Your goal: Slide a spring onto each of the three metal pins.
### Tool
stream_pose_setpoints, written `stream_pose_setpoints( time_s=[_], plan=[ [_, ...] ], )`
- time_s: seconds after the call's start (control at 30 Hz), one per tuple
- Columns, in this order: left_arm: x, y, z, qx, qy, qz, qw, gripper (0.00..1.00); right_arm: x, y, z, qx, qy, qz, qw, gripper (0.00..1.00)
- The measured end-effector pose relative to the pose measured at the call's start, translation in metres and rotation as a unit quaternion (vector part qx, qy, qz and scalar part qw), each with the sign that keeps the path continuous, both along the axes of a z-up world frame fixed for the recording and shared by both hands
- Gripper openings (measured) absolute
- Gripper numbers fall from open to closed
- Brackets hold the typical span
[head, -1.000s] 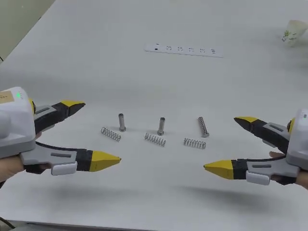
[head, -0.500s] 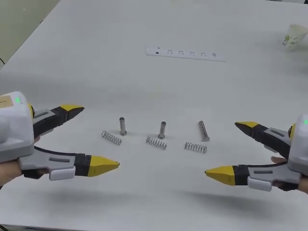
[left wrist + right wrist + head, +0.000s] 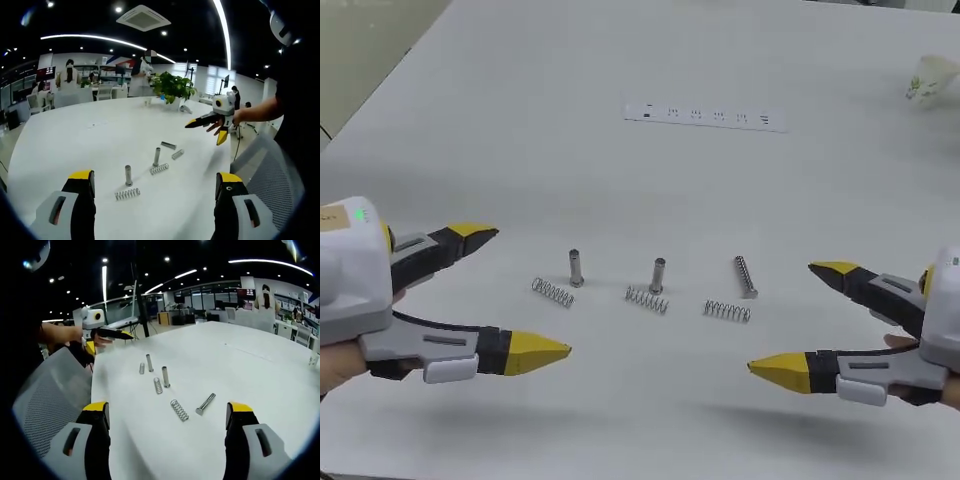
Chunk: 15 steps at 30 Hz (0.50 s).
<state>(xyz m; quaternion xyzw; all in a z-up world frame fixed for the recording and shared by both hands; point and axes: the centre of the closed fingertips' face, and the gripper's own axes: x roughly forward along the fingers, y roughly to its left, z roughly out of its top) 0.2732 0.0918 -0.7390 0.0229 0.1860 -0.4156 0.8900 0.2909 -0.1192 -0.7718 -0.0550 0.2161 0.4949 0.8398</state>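
Note:
Three metal pins sit in a row on the white table: the left pin (image 3: pixel 575 268) and middle pin (image 3: pixel 658 275) stand upright, the right pin (image 3: pixel 744 276) lies on its side. In front of each lies a spring: left spring (image 3: pixel 552 292), middle spring (image 3: pixel 647 300), right spring (image 3: pixel 726 311). My left gripper (image 3: pixel 525 292) hovers open at the left of the row, my right gripper (image 3: pixel 798 320) open at the right, both holding nothing. The left gripper view shows the nearest pin (image 3: pixel 128 175) and spring (image 3: pixel 127 193). The right gripper view shows the lying pin (image 3: pixel 205 404) and a spring (image 3: pixel 178 410).
A white power strip (image 3: pixel 705 117) lies farther back on the table (image 3: pixel 620 180). A paper cup (image 3: pixel 929 77) stands at the far right edge. An office with chairs, plants and people surrounds the table in the gripper views.
Both grippers have drifted slightly down and toward me in the head view; the camera also shifted a little. Pins and springs have not moved.

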Motion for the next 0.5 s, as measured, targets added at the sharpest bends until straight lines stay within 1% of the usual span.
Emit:
stream_pose_setpoints(
  time_s=[0.3,0.37,0.47,0.5],
  plan=[
    [0.0005,0.0014,-0.0011,-0.001,0.001,0.002,1.0,0.98,0.0012,0.0011,0.0002,-0.001,0.001,0.003,1.0,0.97],
    [0.0007,0.002,-0.0021,0.001,0.002,0.002,1.0,0.98,0.0021,0.0016,-0.0005,-0.004,0.004,0.005,1.0,0.96],
    [0.0,0.0016,-0.0018,-0.002,0.003,0.002,1.0,0.98,0.0041,0.0026,-0.0021,-0.005,0.01,0.007,0.9999,0.95],
    [0.0,0.0018,-0.0025,-0.001,0.003,0.002,1.0,0.98,0.0049,0.0034,-0.0035,-0.009,0.012,0.01,0.9998,0.95]
  ],
)
